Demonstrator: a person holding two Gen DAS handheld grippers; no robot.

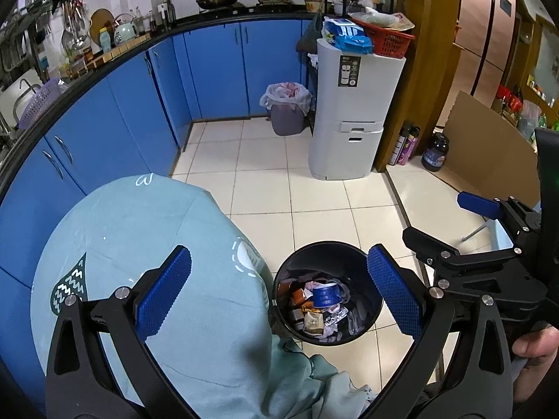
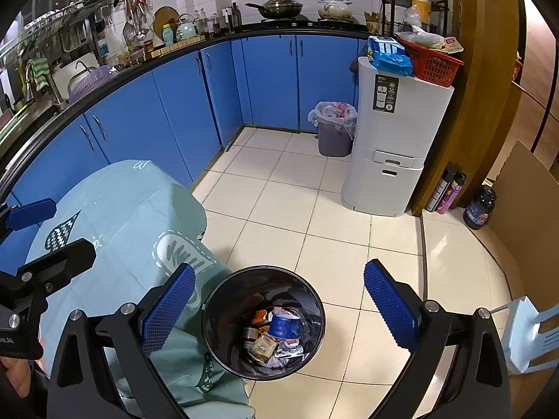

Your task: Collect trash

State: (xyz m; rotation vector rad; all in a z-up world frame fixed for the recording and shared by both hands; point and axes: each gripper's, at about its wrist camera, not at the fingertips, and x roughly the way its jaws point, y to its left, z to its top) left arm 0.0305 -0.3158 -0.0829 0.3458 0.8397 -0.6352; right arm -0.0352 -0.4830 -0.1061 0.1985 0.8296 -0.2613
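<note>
I hold both grippers, left (image 1: 279,293) and right (image 2: 279,305), with fingers spread wide and empty above the black trash bin (image 2: 209,317), where a blue cup (image 2: 284,326) lies on wrappers beside the cloth-covered tabletop (image 2: 122,209).

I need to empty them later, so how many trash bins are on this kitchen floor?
2: a black bin beside the covered table, and a lined bin by the white cabinet. Others may be hidden.

Both wrist cameras look steeply down from above. They share the black bin (image 1: 326,293) (image 2: 263,323), the covered table (image 1: 139,244) (image 2: 115,216) and the blue cabinets (image 1: 216,70) (image 2: 272,76).
</note>
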